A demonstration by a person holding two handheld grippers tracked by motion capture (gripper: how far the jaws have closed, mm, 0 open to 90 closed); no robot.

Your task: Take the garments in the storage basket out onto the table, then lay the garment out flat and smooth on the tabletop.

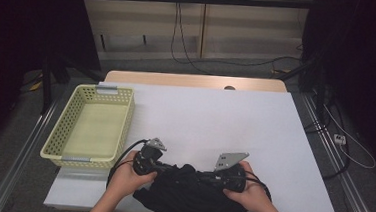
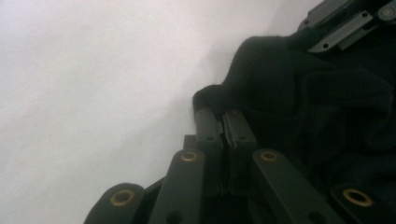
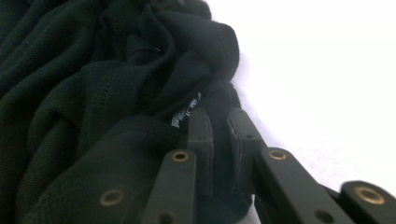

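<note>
High view, basket: the yellow basket (image 1: 92, 128) stands at the left side of the white table (image 1: 253, 140), nothing lies inside it
High view, cloth: the black cloth (image 1: 189, 196) lies bunched at the near edge of the table, between the two hands, well apart from the basket
High view, tongs: the left gripper (image 1: 164, 167) and the right gripper (image 1: 206, 176) both point inward into the cloth
Left gripper view, tongs: the jaws are pressed together on a fold at the cloth (image 2: 299, 93) edge; white table beside it, the other gripper at the top right corner
Right gripper view, tongs: the jaws are nearly together and pinch a fold of the cloth (image 3: 93, 84), close to a small white label (image 3: 184, 112)
</note>
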